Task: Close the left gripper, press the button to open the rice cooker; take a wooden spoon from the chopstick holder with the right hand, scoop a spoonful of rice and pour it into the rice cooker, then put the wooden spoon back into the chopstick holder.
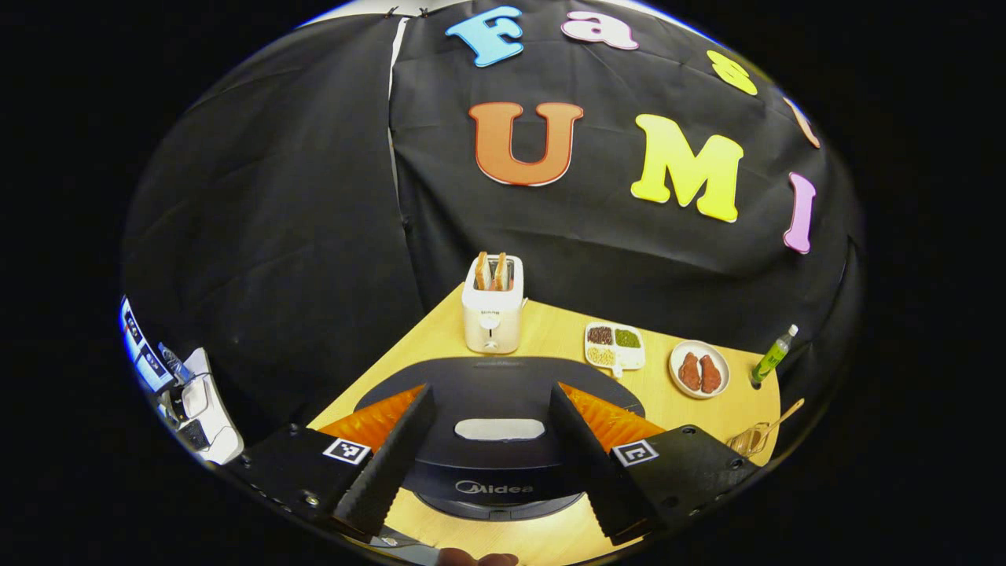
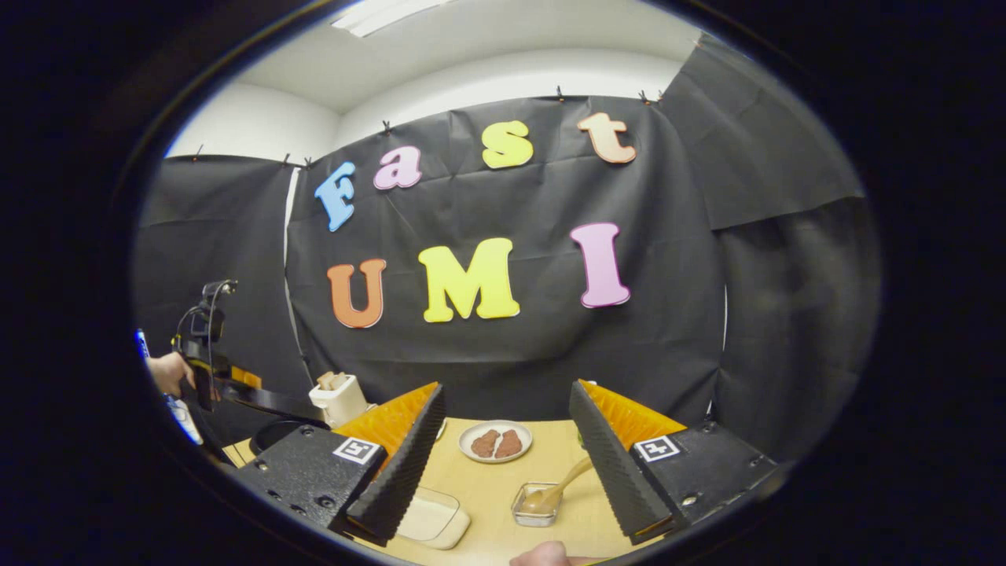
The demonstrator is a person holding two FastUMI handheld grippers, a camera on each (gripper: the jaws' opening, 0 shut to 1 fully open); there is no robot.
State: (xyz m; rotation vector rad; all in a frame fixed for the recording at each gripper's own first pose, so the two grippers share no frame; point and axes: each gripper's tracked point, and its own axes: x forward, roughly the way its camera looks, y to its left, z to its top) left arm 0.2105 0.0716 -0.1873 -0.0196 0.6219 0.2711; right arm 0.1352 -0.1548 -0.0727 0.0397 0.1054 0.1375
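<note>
Hovering over the rice cooker (image 1: 495,409), you are keeping the left claw (image 1: 491,464) wide open with nothing between its fingers, so the closing that the task asks for is not yet done. The cooker is sitting at the near edge of the table (image 1: 550,338) with its lid down, and the pale button (image 1: 500,429) on the lid is lying right between the two fingers; I think this is why you are holding the claw there, ready to shut it and press down.

You are holding the right claw (image 2: 507,464) open and empty too, above the right part of the table. Below it the wooden spoon (image 2: 559,486) is leaning in the small clear chopstick holder (image 2: 536,505), near the right finger, and a shallow container (image 2: 432,519) is lying to the left of it; whether it has rice in it I cannot tell.

Around, a toaster (image 1: 493,305) is standing behind the cooker, then a divided dish (image 1: 614,346), a plate (image 1: 699,369) and a green bottle (image 1: 774,355) to the right. Nothing is standing in the way of the button.
</note>
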